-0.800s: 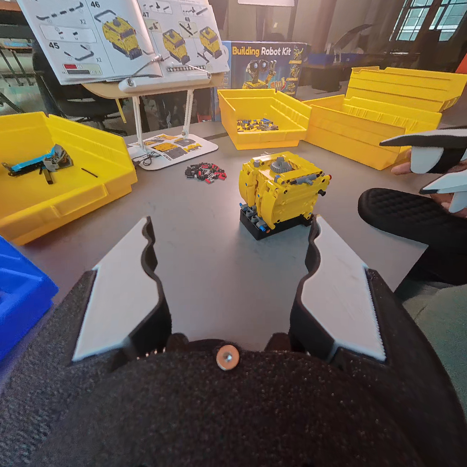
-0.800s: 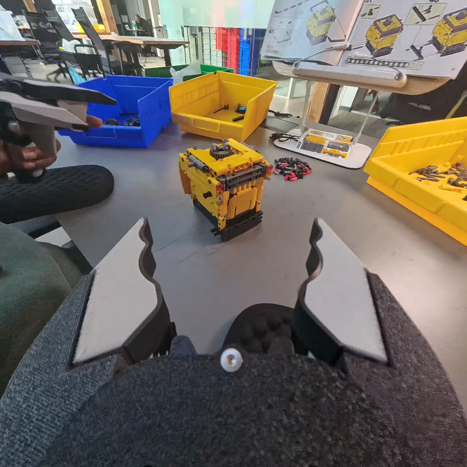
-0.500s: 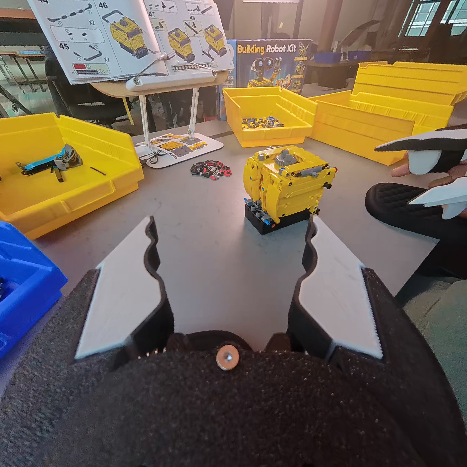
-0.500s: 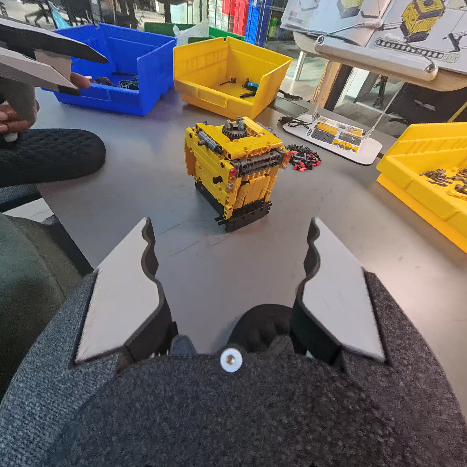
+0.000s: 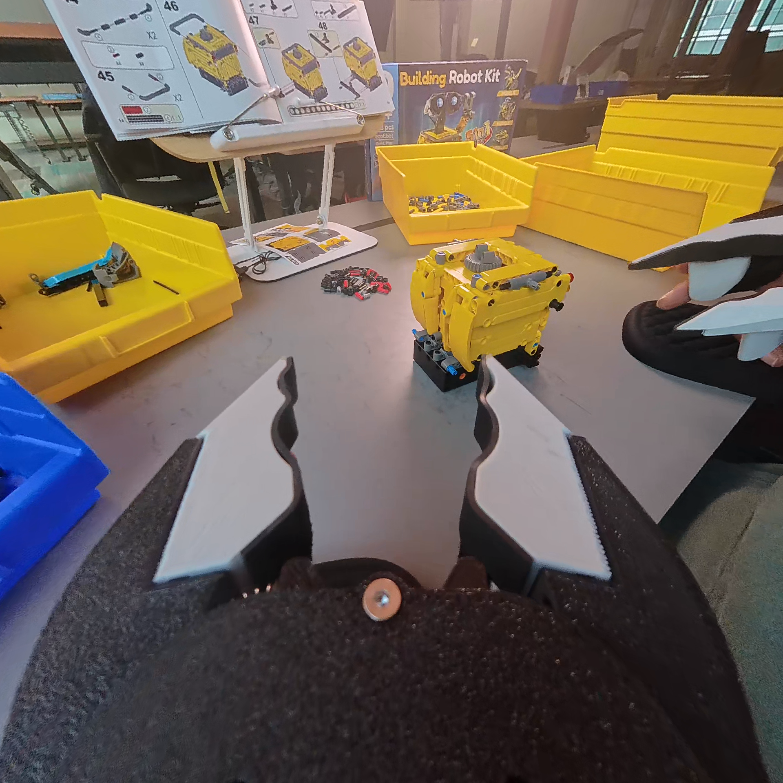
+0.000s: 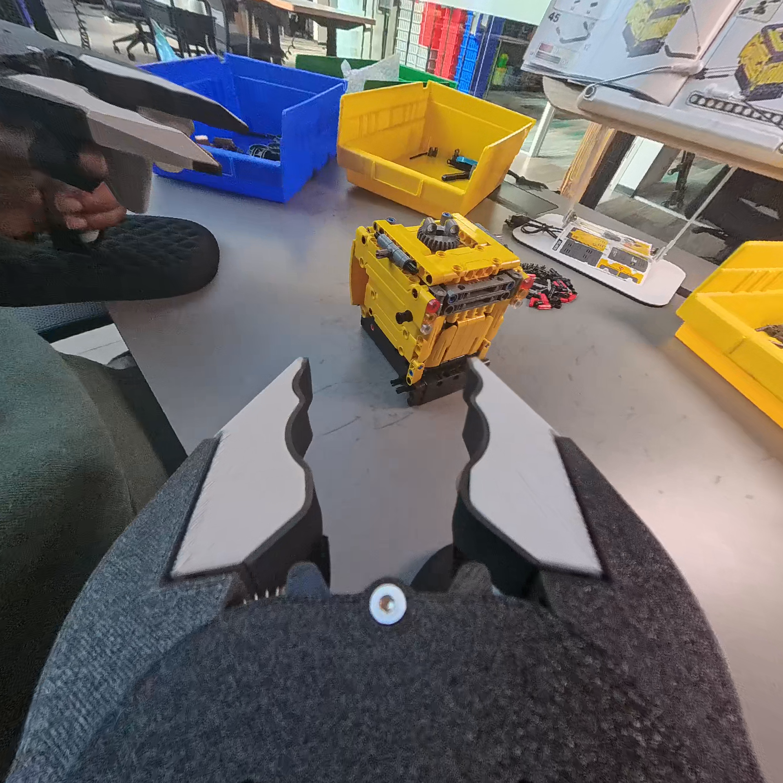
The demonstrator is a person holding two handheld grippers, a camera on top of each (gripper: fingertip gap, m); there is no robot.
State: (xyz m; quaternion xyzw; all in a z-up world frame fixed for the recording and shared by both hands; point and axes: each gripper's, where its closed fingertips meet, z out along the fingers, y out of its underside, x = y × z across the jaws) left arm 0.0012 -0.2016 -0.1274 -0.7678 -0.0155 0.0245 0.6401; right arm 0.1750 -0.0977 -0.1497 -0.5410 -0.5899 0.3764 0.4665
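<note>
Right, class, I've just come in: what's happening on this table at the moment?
A person holds two grippers over a grey table. The left gripper and right gripper are both open and empty, each pointed at a yellow brick-built model standing upright between them, untouched. A small pile of loose red and black pieces lies behind it, with yellow bins around.

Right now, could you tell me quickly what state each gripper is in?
Left gripper: open, holding nothing, just short of the yellow brick model.
Right gripper: open, holding nothing, near the same model.
</note>
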